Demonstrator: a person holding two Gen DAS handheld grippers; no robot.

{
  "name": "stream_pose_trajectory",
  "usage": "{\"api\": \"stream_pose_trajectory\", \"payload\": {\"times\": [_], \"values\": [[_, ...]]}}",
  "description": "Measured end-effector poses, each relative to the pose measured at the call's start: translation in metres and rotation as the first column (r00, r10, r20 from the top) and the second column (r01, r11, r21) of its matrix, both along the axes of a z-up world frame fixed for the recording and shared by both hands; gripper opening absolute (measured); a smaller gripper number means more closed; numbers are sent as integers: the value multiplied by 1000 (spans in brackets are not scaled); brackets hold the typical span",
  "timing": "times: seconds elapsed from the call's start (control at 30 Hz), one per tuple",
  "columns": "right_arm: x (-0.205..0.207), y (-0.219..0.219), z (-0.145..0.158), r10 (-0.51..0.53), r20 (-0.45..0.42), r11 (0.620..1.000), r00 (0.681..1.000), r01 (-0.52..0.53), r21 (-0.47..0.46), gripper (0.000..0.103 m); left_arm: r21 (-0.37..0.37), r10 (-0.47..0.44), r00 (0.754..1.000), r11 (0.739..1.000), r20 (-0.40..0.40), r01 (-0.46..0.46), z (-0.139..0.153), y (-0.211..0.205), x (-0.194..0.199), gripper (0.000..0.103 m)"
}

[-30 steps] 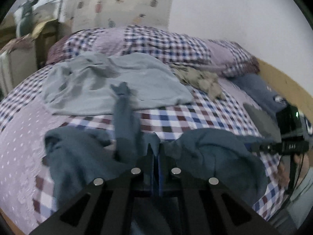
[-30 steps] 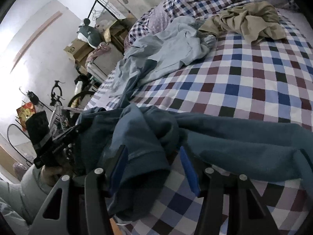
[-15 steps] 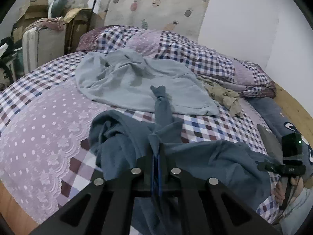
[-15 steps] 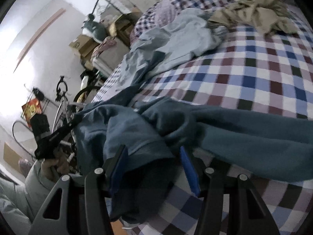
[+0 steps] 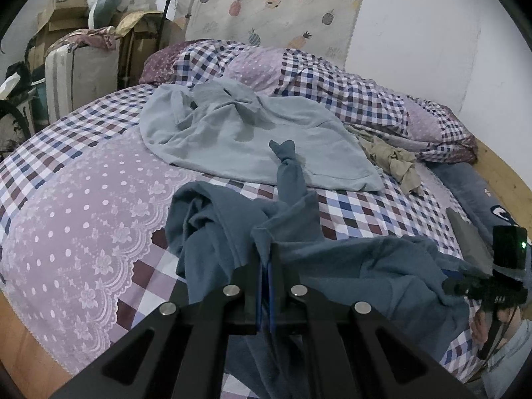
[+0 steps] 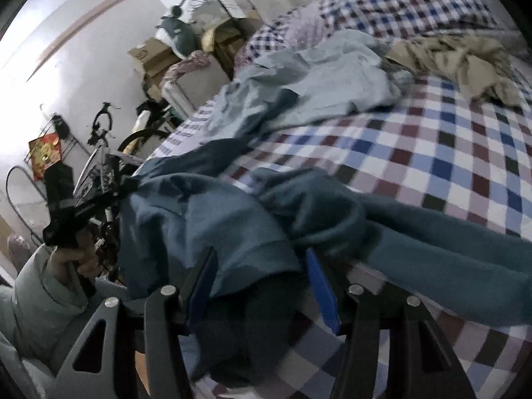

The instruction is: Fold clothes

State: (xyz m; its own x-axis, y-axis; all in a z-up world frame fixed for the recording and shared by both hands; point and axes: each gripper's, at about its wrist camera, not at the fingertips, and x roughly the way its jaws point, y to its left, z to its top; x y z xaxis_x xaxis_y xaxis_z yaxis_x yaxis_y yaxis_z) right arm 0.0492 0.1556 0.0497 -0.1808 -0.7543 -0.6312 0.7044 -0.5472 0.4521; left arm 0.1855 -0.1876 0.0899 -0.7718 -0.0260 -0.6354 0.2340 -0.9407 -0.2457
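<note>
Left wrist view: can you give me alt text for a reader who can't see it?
The left gripper, jaws shut, pinches the edge of a crumpled dark blue garment lying on a checked bedspread. Farther up the bed lie a pale grey-blue sweatshirt and a bunched beige garment; the right gripper shows at the right edge.

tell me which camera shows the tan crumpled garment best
The right wrist view. The tan crumpled garment fills the upper right there, its folds distinct on the checked bedsheet. In the left wrist view it is smaller, partly tucked behind the light blue garment.
</note>
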Motion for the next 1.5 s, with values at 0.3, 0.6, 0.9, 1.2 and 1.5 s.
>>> {"api": "stream_pose_trajectory", "payload": {"times": [0.3,0.6,0.9,1.2,1.5], "values": [[20,-11,17,26,-135,995,990,-12,103,6,8,-42,999,999,-10,42,5,4,-4,7],[37,5,45,53,-210,998,976,-43,50,6,-105,-297,935,954,-194,281,48,64,2,83],[50,14,60,121,-240,992,963,-122,13,6,-334,-489,871,829,-49,448,43,122,-33,83],[69,21,70,204,-268,979,942,-205,24,6,-454,-587,804,693,96,560,23,151,-54,83],[77,23,72,249,-263,968,932,-248,37,6,-534,-625,764,596,161,600,17,169,-59,38]]}}
